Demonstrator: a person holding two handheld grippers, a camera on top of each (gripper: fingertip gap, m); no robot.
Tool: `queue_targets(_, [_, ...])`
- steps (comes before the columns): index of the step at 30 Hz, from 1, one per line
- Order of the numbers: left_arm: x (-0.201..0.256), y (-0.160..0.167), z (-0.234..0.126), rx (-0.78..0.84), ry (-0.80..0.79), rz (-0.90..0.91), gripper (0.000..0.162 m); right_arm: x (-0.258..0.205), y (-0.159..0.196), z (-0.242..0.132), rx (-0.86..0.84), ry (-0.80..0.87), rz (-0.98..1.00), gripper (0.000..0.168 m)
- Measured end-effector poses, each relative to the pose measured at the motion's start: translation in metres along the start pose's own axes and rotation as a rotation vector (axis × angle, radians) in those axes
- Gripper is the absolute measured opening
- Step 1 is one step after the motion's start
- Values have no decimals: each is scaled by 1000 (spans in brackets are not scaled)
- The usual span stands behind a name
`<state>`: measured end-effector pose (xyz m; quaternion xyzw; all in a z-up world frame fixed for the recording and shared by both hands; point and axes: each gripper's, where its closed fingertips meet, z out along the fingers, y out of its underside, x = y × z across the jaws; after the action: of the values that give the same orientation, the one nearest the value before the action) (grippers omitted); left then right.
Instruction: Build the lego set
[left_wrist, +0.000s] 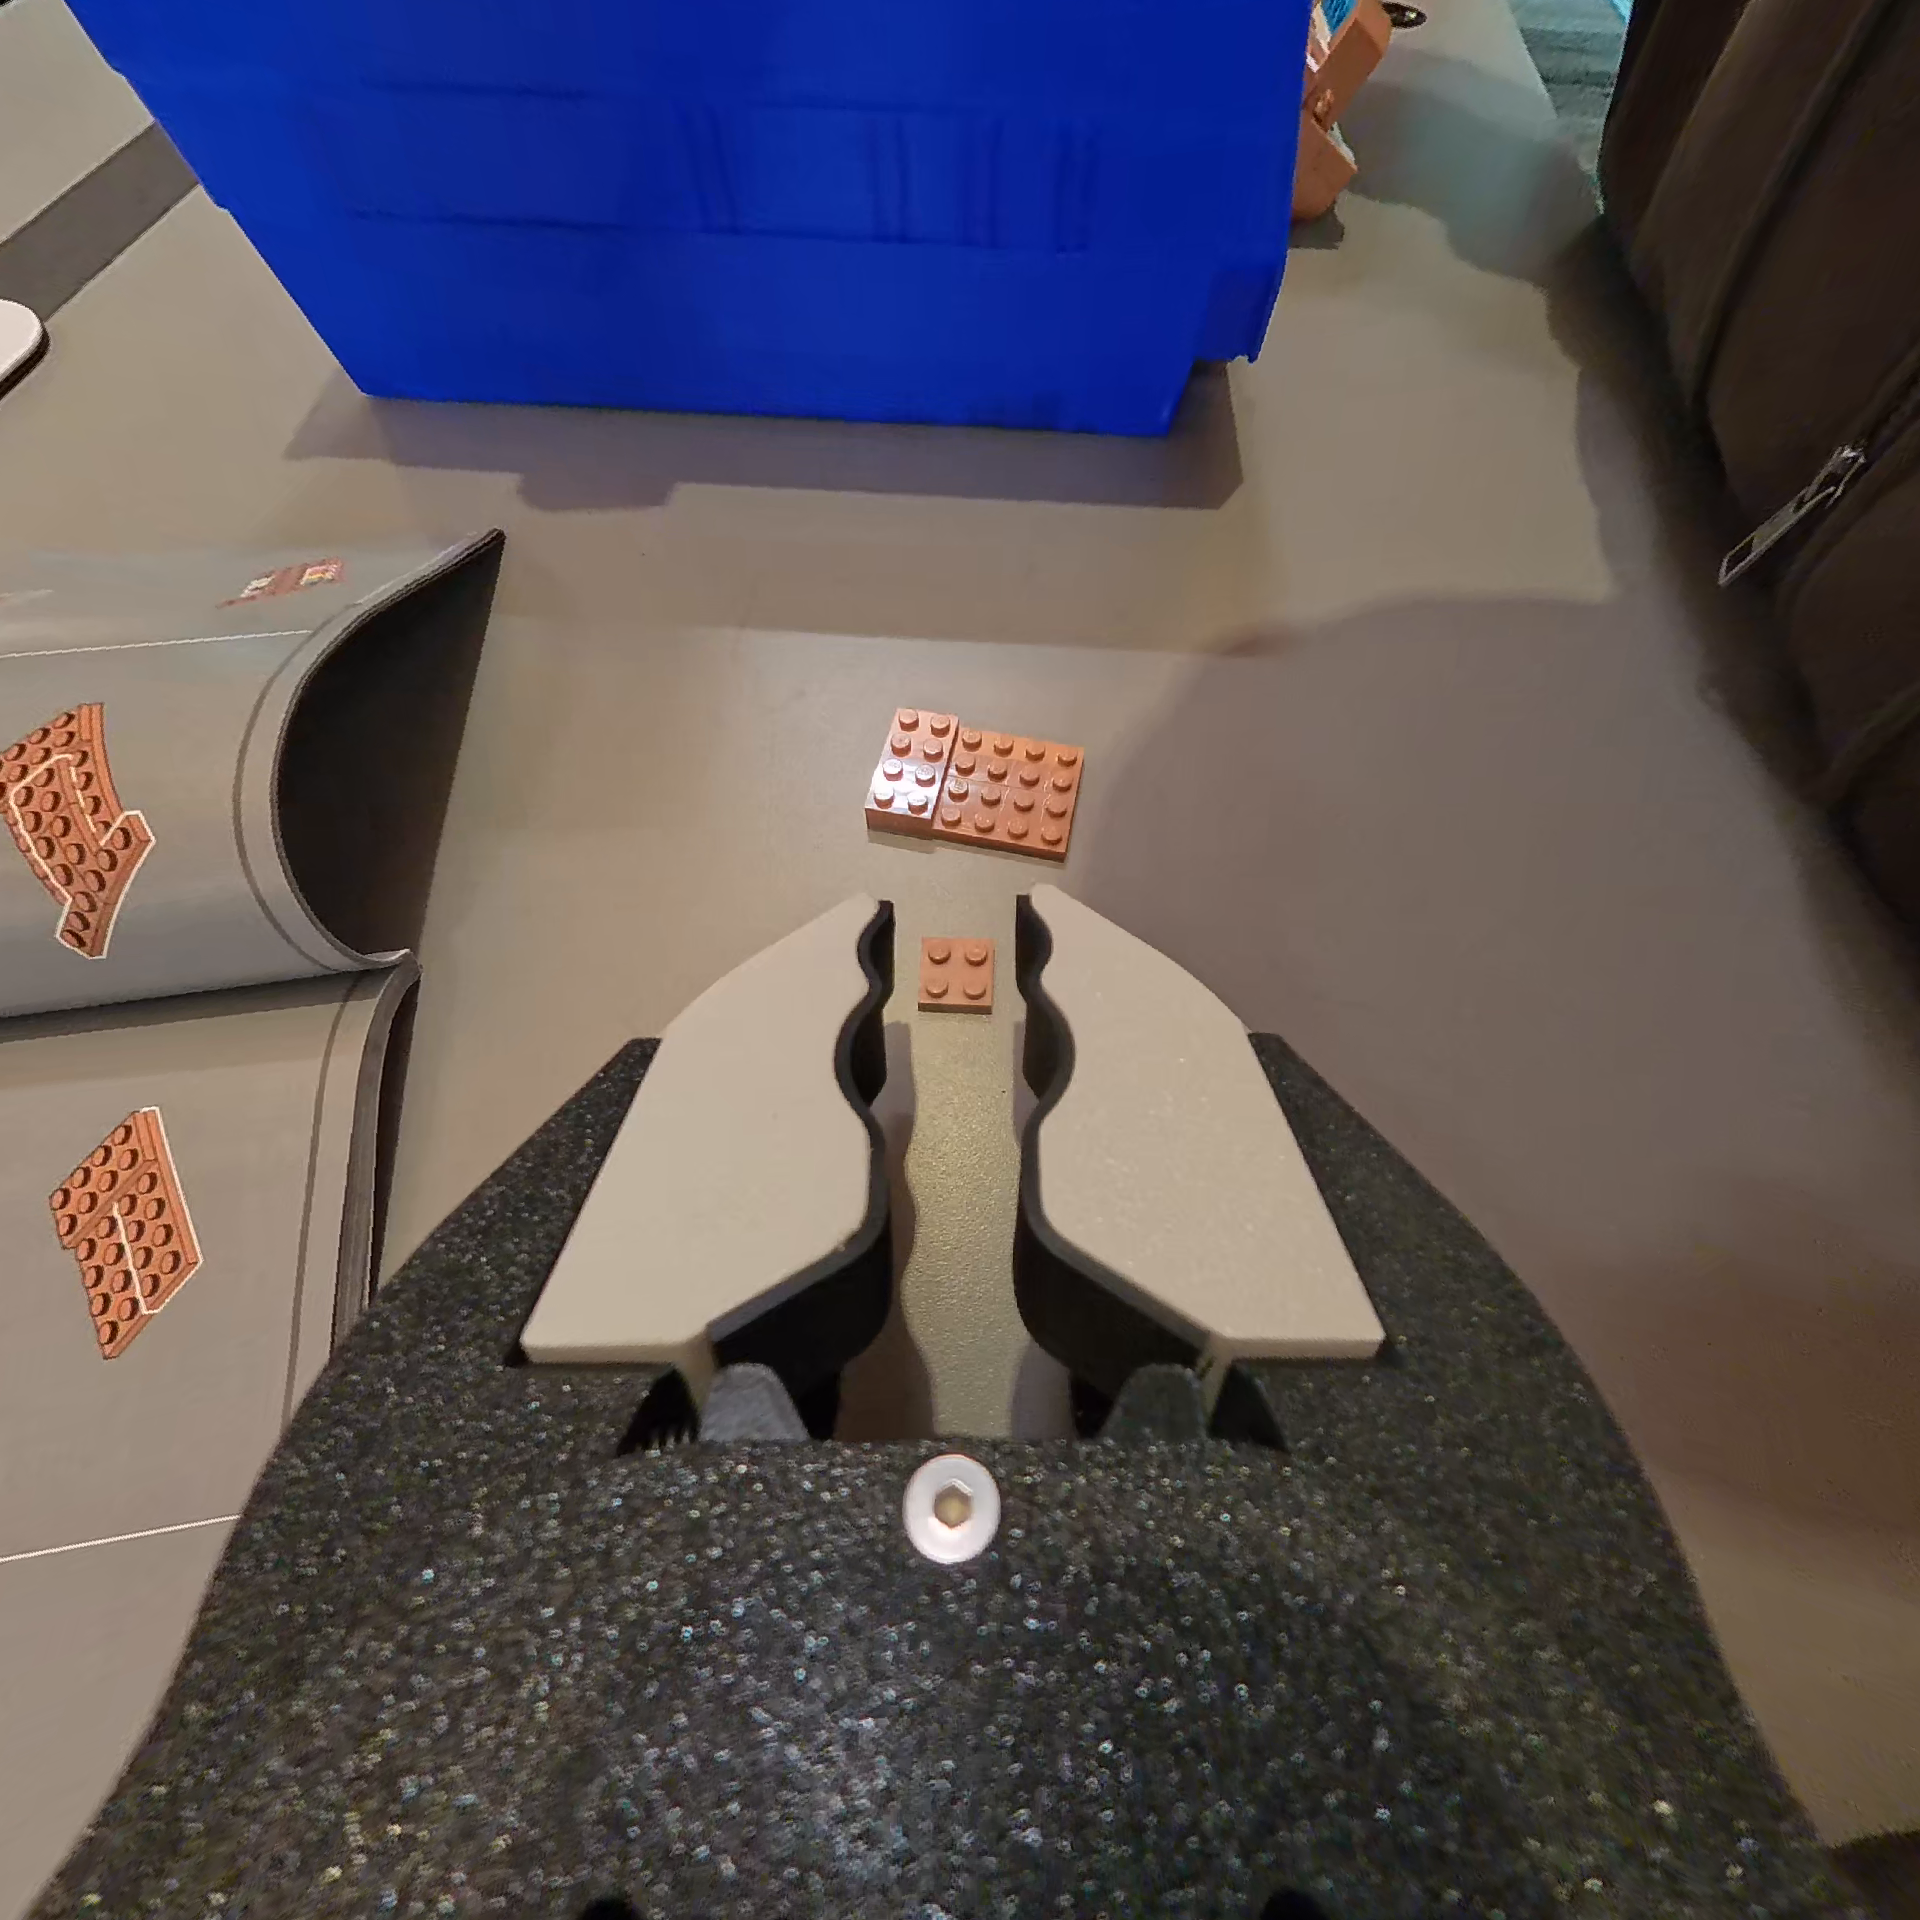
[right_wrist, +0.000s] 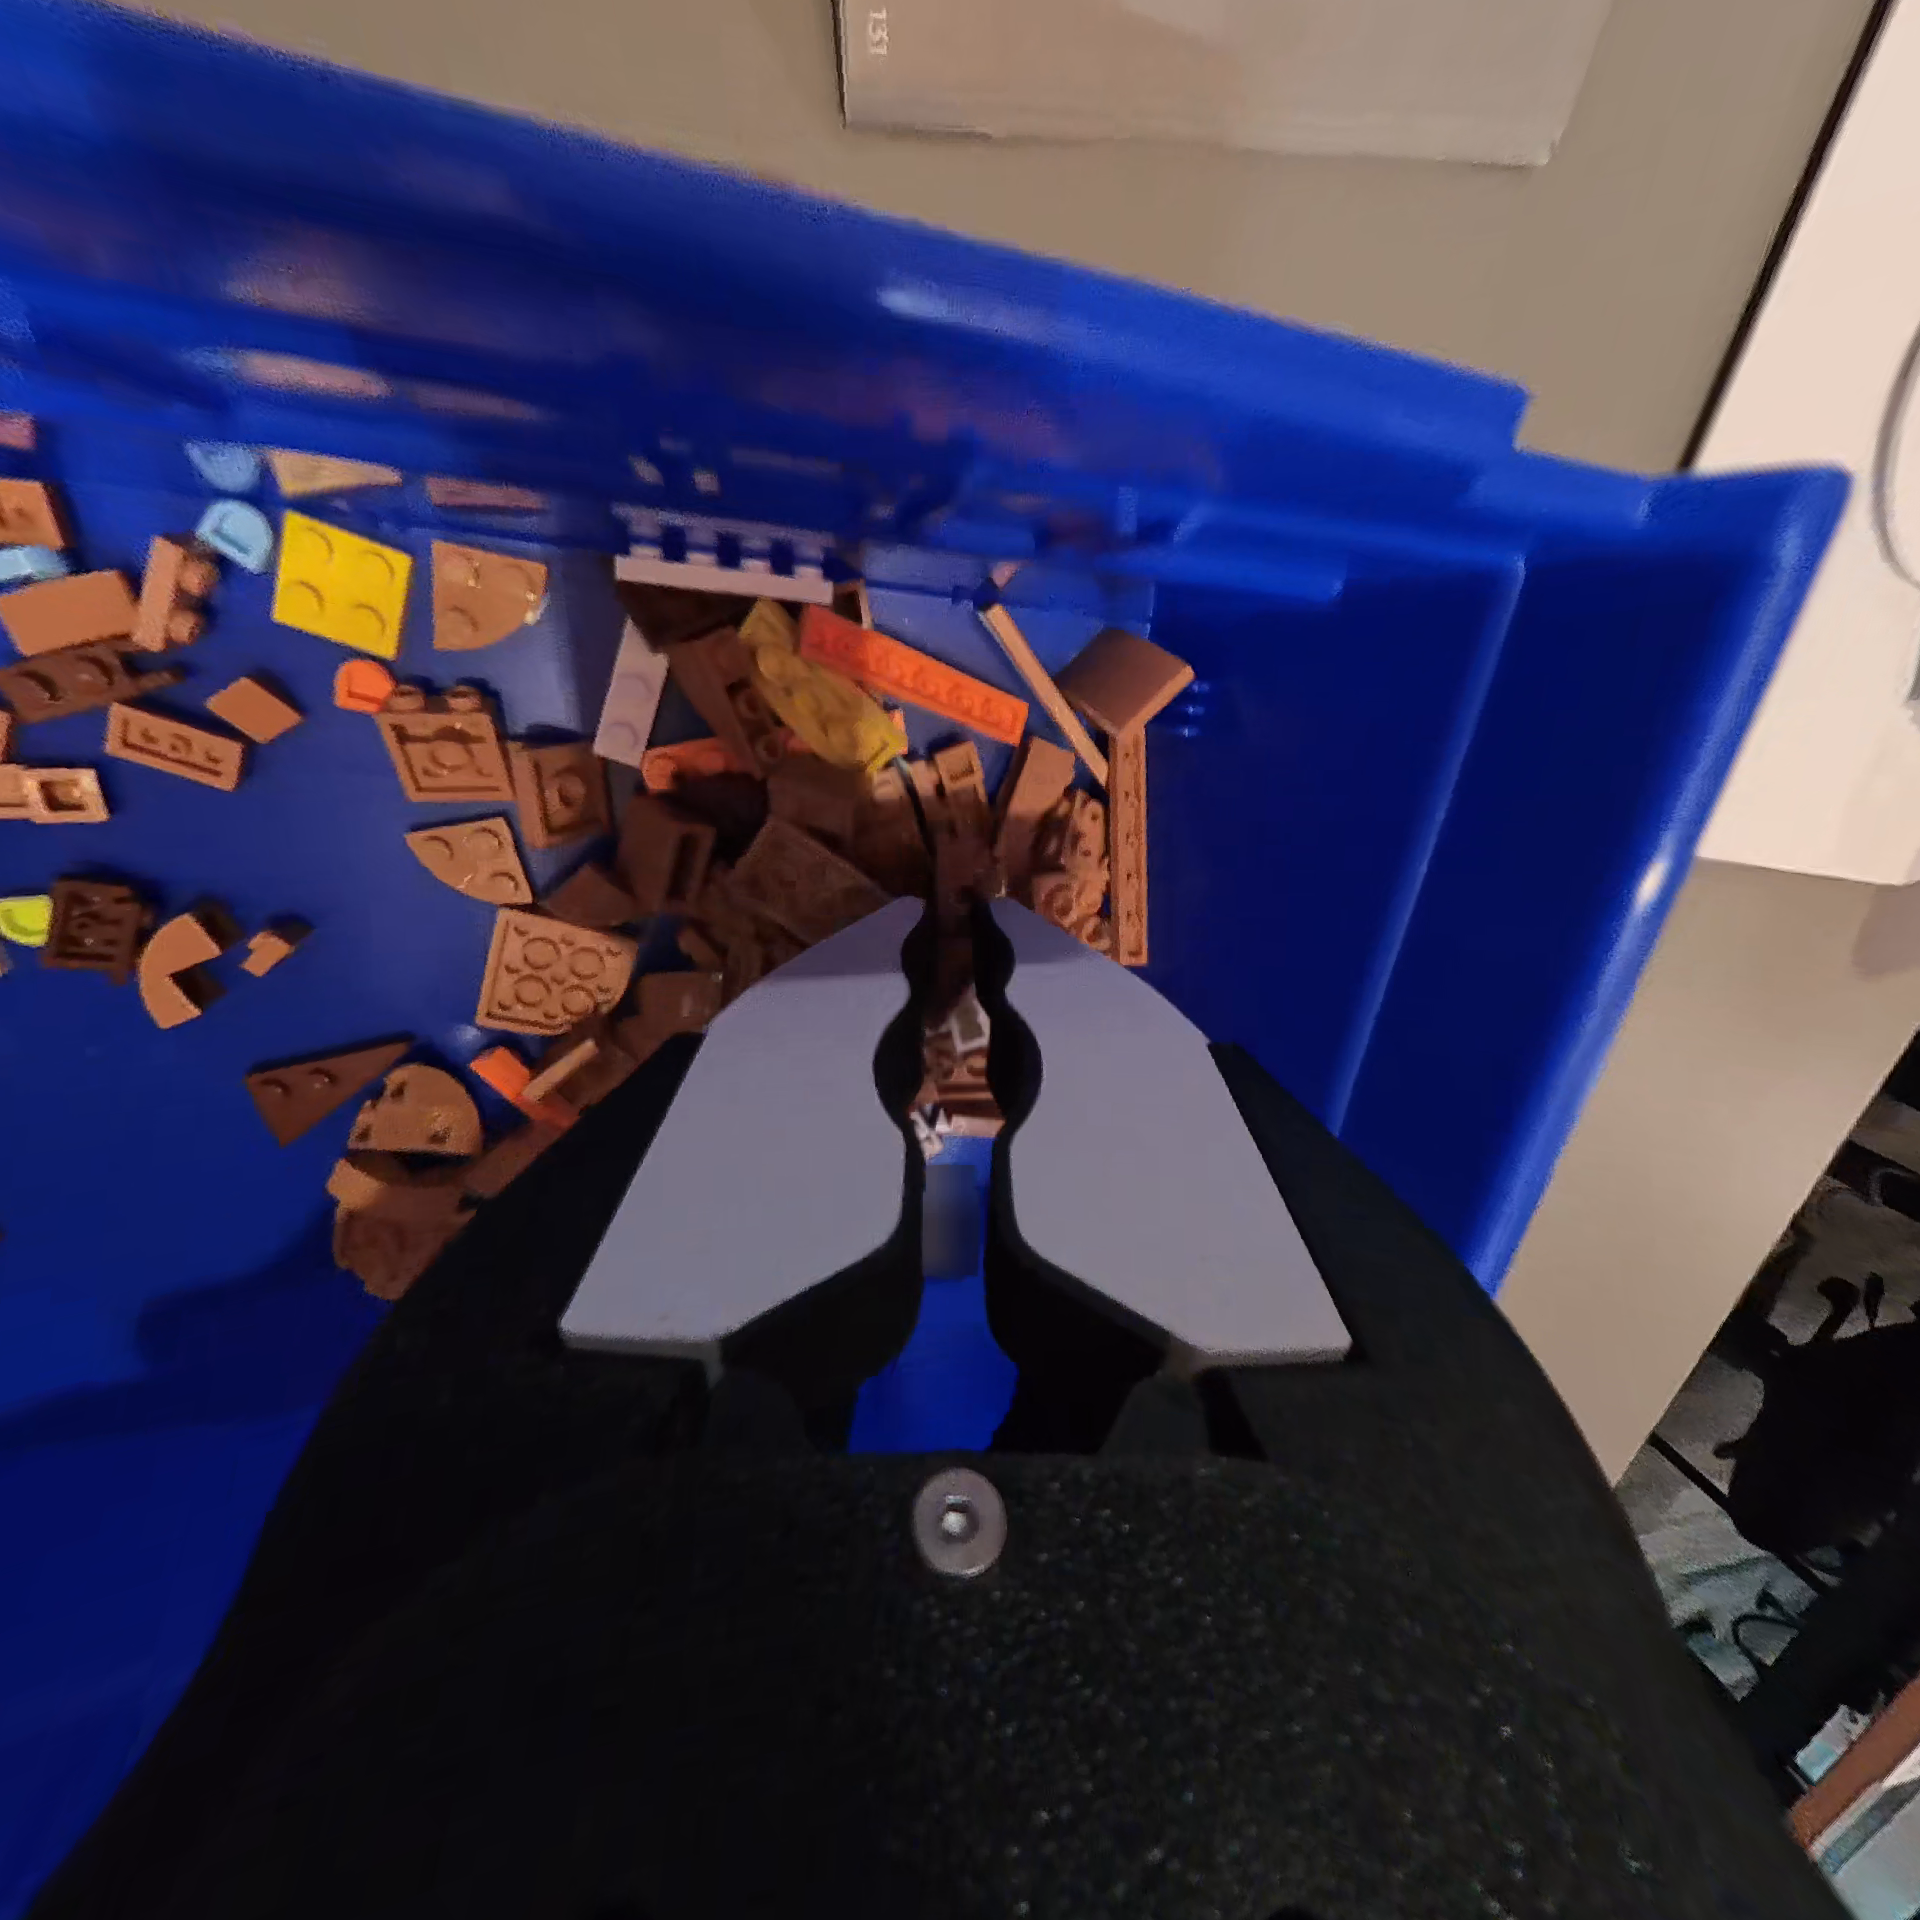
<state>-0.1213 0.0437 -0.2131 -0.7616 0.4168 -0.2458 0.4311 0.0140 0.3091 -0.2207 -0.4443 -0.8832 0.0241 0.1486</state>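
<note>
In the left wrist view, my left gripper (left_wrist: 954, 904) is open and low over the grey table. A small brown 2x2 plate (left_wrist: 956, 974) lies flat between its fingertips, touching neither. Just beyond it lies a flat assembly of brown plates (left_wrist: 975, 784). In the right wrist view, my right gripper (right_wrist: 951, 912) is inside the blue bin (right_wrist: 1455, 831), over a pile of brown, orange and yellow pieces (right_wrist: 831, 790). Its fingers are nearly together, and a small dark brown piece (right_wrist: 948, 935) appears pinched at the tips.
The blue bin (left_wrist: 727, 208) stands at the back of the table. An open instruction booklet (left_wrist: 156, 831) lies to the left of my left gripper. A dark bag (left_wrist: 1787, 364) stands at the right. Loose pieces (right_wrist: 343, 587) are scattered on the bin floor. The grippers' ends are close to 30 cm from one another.
</note>
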Motion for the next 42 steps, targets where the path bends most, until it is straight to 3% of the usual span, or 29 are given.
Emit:
queue_targets(10, [0,0,0,-3,-1,-2,22,-16,30,-18,-24,-11,15,6])
queue_targets(25, [-1,0,0,-1,-1,-3,22,-34,39,-27,-23,-90,27,16])
queue_targets(42, [0,0,1,3,-1,-7,22,-24,5,-7,10,-88,-56,18])
